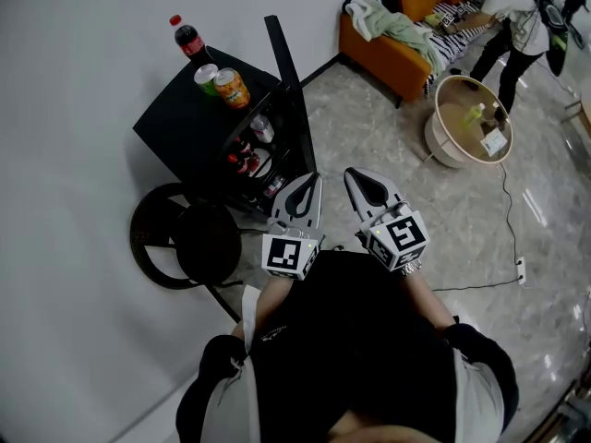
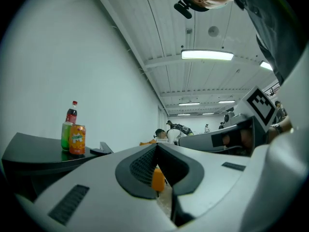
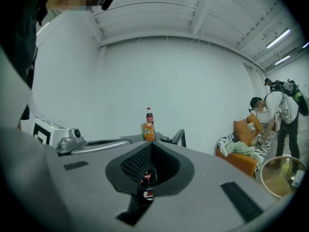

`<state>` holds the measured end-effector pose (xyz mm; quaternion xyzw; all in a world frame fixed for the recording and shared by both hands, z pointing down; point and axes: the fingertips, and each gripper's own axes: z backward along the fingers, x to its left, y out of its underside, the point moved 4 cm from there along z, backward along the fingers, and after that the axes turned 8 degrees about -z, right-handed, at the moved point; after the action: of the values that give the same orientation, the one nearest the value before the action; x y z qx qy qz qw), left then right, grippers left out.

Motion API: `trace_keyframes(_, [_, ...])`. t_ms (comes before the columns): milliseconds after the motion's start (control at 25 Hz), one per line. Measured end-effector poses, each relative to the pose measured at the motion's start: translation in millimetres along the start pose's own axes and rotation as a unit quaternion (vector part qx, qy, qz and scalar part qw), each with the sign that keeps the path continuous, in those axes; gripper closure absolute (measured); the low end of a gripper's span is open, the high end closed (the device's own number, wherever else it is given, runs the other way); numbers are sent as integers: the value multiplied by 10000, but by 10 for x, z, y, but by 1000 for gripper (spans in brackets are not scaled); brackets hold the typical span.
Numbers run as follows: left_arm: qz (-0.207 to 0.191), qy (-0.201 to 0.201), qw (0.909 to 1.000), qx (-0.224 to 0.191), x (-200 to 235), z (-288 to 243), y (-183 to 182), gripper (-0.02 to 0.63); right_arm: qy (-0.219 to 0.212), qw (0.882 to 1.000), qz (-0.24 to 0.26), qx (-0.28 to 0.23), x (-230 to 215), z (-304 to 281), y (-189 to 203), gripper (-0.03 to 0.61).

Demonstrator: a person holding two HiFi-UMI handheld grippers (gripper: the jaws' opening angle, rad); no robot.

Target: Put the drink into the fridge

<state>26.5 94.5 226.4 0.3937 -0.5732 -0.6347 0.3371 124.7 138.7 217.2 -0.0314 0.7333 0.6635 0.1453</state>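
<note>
A black mini fridge (image 1: pixel 189 123) stands by the wall with its door (image 1: pixel 286 63) swung open and several bottles (image 1: pixel 247 155) on its shelves. On its top stand a cola bottle (image 1: pixel 188 38), a green can (image 1: pixel 207 78) and an orange can (image 1: pixel 232 88). My left gripper (image 1: pixel 309 179) and right gripper (image 1: pixel 356 174) are held side by side close to my body, short of the fridge, both shut and empty. The left gripper view shows the cola bottle (image 2: pixel 71 113) and orange can (image 2: pixel 77 139) at the left. In the right gripper view the orange can (image 3: pixel 147 131) is straight ahead.
A black round stool (image 1: pixel 185 238) stands beside the fridge, to my left. An orange sofa (image 1: pixel 397 53), a round low table (image 1: pixel 441 141) and a person (image 1: pixel 512 17) are at the far right. A cable (image 1: pixel 506 220) runs over the tiled floor.
</note>
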Motion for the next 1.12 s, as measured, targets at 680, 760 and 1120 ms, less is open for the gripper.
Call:
trace_keyframes(680, [153,197,9994,-235,-87,46,-82,606,98,9999,62,-55,36,90,24,566])
trace_keyframes(760, [187,114,9994,-281,-82,95,-85,606,21,10000,53,-15,49,85,55,566])
trace_keyframes(1120, [127,-72,9998,-139,-99,180,14,605,-199,9998,-30,35,60,33,166,566])
